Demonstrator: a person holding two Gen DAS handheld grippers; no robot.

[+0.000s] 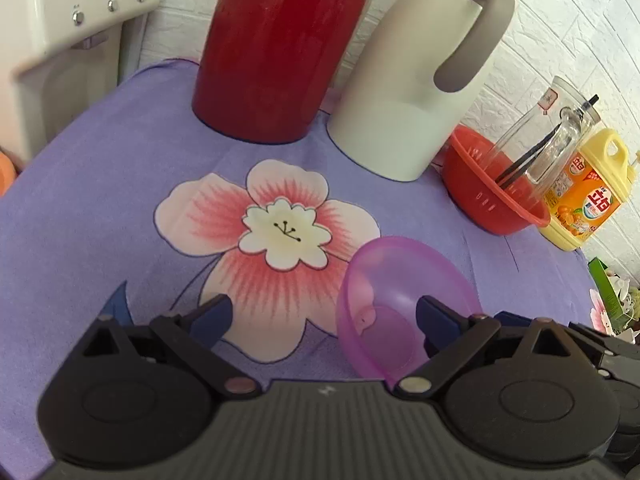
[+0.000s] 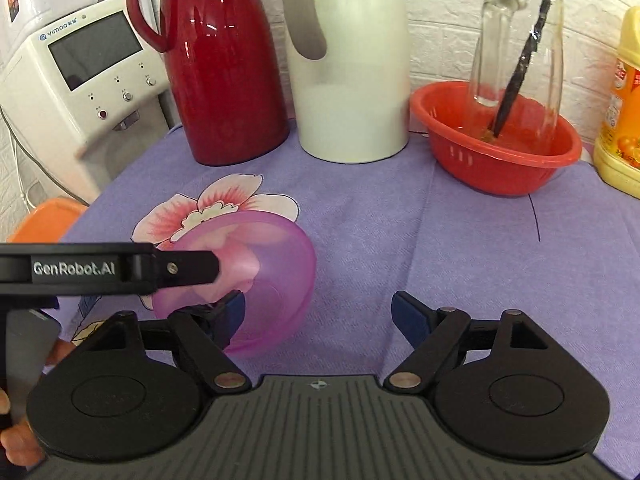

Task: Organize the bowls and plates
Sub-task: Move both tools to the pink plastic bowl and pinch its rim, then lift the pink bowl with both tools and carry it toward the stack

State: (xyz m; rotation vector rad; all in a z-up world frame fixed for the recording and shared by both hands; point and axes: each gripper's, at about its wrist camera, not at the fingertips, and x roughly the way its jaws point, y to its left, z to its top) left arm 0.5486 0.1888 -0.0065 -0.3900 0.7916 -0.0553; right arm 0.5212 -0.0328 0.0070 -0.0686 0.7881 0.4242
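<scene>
A translucent purple bowl (image 1: pixel 404 304) lies tilted on the purple flowered cloth (image 1: pixel 100 200). My left gripper (image 1: pixel 324 318) is open; its right finger sits inside the bowl, its left finger over the flower print. In the right wrist view the same bowl (image 2: pixel 276 264) leans on its side at the left, with the left gripper's arm reaching across it. My right gripper (image 2: pixel 318 314) is open and empty; its left finger is at the bowl's lower rim, its right finger over bare cloth.
A red thermos (image 2: pixel 224 64) and a white thermos (image 2: pixel 348 60) stand at the back. A red colander (image 2: pixel 496 152) holds a glass carafe (image 2: pixel 516 40). A yellow detergent bottle (image 2: pixel 620 112) stands far right, a white dispenser (image 2: pixel 80 76) far left.
</scene>
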